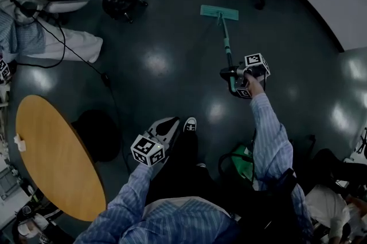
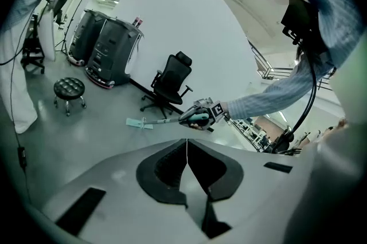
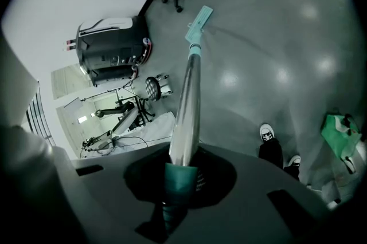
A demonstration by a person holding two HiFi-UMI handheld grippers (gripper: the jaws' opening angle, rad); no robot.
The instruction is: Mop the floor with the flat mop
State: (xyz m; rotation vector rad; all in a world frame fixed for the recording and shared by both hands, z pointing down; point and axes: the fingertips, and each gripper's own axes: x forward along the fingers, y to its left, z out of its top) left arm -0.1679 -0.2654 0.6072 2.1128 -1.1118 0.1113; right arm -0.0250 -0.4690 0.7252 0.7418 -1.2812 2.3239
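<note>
The flat mop has a teal head (image 1: 219,12) lying flat on the dark floor, with its pole (image 1: 226,42) slanting back toward me. My right gripper (image 1: 239,78) is shut on the mop's teal handle grip (image 3: 181,178); the silver pole (image 3: 188,105) runs out from between its jaws to the mop head (image 3: 198,24). My left gripper (image 1: 163,133) hangs low by my leg, shut, with nothing between its closed jaws (image 2: 187,156). The left gripper view shows the mop head (image 2: 139,123) and the right gripper (image 2: 198,116) from the side.
A round wooden table (image 1: 54,157) stands at my left. A black stool (image 1: 121,0) and black cables (image 1: 86,62) lie on the floor ahead left. An office chair (image 2: 171,82) stands by the white wall. A green bag (image 1: 241,160) sits by my right foot.
</note>
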